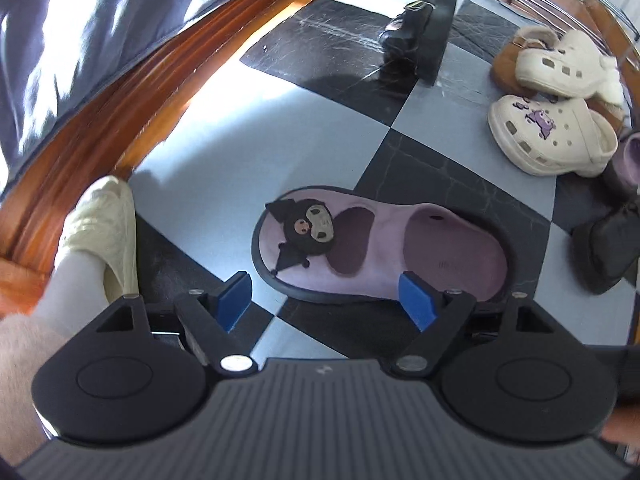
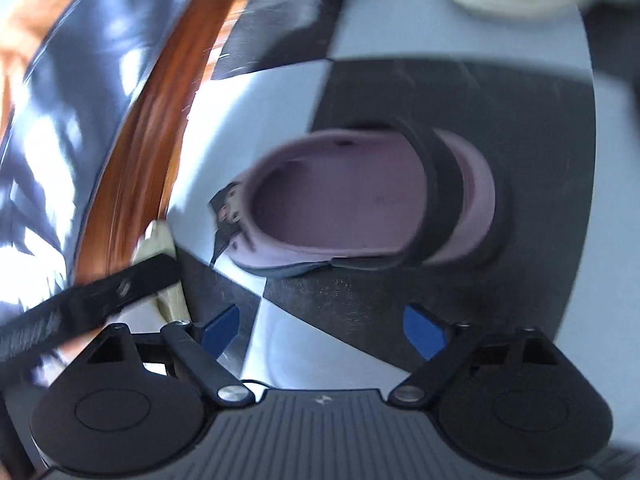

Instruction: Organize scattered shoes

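checkered floor [image 1: 224, 152] | purple clog [image 1: 380, 248] flat | L gripper [image 1: 326, 304] & R gripper [image 2: 322, 330] – both wide, empty

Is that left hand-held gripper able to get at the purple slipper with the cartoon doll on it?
Probably yes. The left hand-held gripper is open just above the purple slipper, which lies alone on the checkered floor with nothing between.

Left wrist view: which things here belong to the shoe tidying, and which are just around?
Job:
purple slipper
charm clog
plain clog
brown slipper
black sandal
dark shoe
left gripper, open

Just around:
checkered floor
wooden frame
person's own slippered foot
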Motion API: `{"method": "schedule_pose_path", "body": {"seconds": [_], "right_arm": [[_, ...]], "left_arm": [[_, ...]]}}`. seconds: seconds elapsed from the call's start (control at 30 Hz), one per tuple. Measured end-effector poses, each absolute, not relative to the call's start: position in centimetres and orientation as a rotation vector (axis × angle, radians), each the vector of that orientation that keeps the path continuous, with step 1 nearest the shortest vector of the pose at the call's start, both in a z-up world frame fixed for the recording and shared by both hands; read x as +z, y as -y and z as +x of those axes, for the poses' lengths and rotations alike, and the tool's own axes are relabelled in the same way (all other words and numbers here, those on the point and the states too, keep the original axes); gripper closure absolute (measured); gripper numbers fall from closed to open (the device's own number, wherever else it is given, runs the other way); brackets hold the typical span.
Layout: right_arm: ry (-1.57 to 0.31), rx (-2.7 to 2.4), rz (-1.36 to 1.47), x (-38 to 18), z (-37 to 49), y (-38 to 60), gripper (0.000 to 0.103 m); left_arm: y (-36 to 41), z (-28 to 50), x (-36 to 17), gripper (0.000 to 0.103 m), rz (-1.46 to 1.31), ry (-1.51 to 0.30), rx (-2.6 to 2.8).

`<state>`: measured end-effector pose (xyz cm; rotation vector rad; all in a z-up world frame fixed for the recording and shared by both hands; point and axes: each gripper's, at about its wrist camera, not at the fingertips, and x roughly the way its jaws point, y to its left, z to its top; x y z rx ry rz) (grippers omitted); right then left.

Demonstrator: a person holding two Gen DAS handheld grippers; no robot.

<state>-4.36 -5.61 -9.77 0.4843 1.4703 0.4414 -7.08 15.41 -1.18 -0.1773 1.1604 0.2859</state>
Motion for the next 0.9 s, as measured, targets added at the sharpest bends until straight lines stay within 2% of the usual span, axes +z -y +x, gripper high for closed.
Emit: {"method": "schedule_pose_path", "body": {"seconds": [0.17,0.23,0.27,0.3,0.4,0.47,0.53,0.57,0.6,0.67,0.8,0.9], "right_arm": [[-1.318,0.273,0.616,-11.7,-4.8,7.2,0.016],[-1.259,0.301,0.461,-10.9,-3.4,6.2,0.028],[-1.218,0.317,0.373,-10.5,-2.8,5.5,0.038],[-1.15,0.34,0.257,-9.7,-2.5,4.6,0.053],[-1.037,0.409,0.018,-8.4,-1.2,2.0,0.066],[-1.011,0.44,0.023,-8.2,-0.5,1.8,0.063],[-0.997,0.479,0.115,-8.0,-0.1,2.4,0.043],[-0.999,0.478,0.168,-8.1,-0.4,2.8,0.024],[-1.007,0.465,0.246,-8.1,-0.8,3.5,0.017],[-1.048,0.435,0.294,-8.0,-1.6,3.9,0.017],[-1.251,0.409,0.41,-9.6,-2.4,2.9,0.017],[-1.291,0.412,0.498,-10.9,-2.5,2.0,0.023]], "left_arm": [[-18.7,-6.5,-4.2,0.021,-0.202,-1.173,0.332],[-19.3,-6.6,-5.1,0.021,-0.203,-1.178,0.335],[-19.4,-6.7,-5.3,0.021,-0.197,-1.174,0.336],[-19.5,-6.7,-5.5,0.021,-0.19,-1.173,0.337],[-19.2,-6.6,-5.5,0.021,-0.173,-1.162,0.339],[-18.8,-6.6,-5.3,0.021,-0.174,-1.153,0.322],[-18.4,-6.6,-5.1,0.021,-0.178,-1.146,0.298],[-18.2,-6.6,-5.1,0.021,-0.177,-1.143,0.291],[-17.9,-6.5,-5.0,0.021,-0.17,-1.14,0.286],[-17.5,-6.4,-4.9,0.021,-0.157,-1.135,0.278],[-17.3,-6.2,-4.9,0.022,-0.172,-1.138,0.274],[-17.5,-6.1,-4.9,0.021,-0.177,-1.14,0.283]]}}
